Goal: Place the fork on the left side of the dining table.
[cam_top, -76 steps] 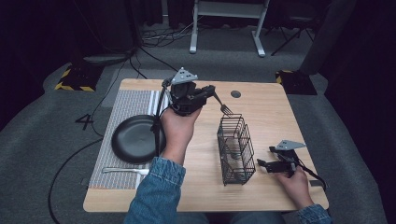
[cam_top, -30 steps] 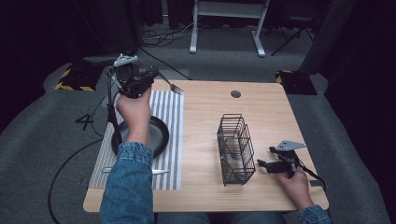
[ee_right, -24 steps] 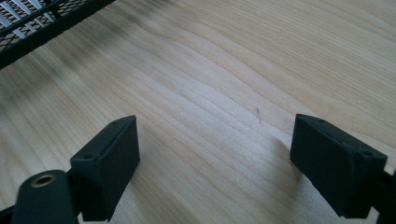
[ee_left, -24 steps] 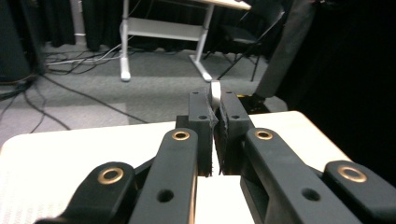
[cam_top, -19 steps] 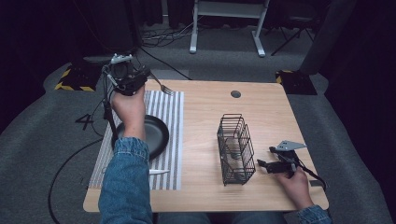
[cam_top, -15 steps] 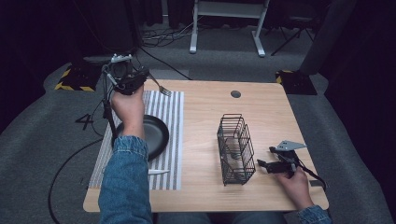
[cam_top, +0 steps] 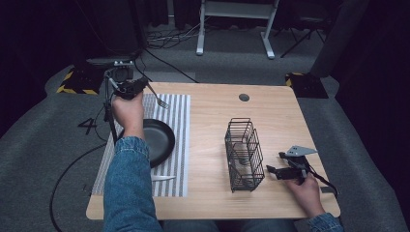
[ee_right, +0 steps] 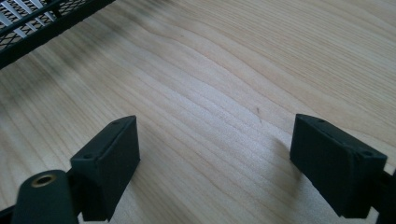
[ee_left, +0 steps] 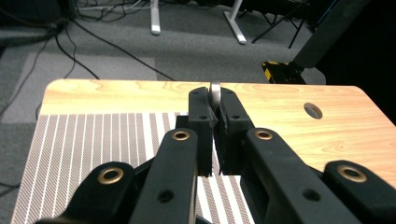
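Fork [cam_top: 158, 97] was clamped in the left gripper [cam_top: 140, 87] above the striped mat [cam_top: 180, 126] — a slip was risked if tilted; right gripper [cam_top: 271, 170] was left open.

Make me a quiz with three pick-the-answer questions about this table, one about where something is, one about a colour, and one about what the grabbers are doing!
1. Where is the pan?
A. on the striped mat
B. inside the wire basket
C. on the floor

2. What colour is the wire basket?
A. white
B. black
C. red

3. What is the left gripper doing?
A. standing wide open
B. lying on the table
C. pinching a fork

Answers: 1 A, the pan sits on the stripes. 2 B, its wires are black. 3 C, the jaws squeeze the metal handle in the left gripper view, while the right gripper is open.
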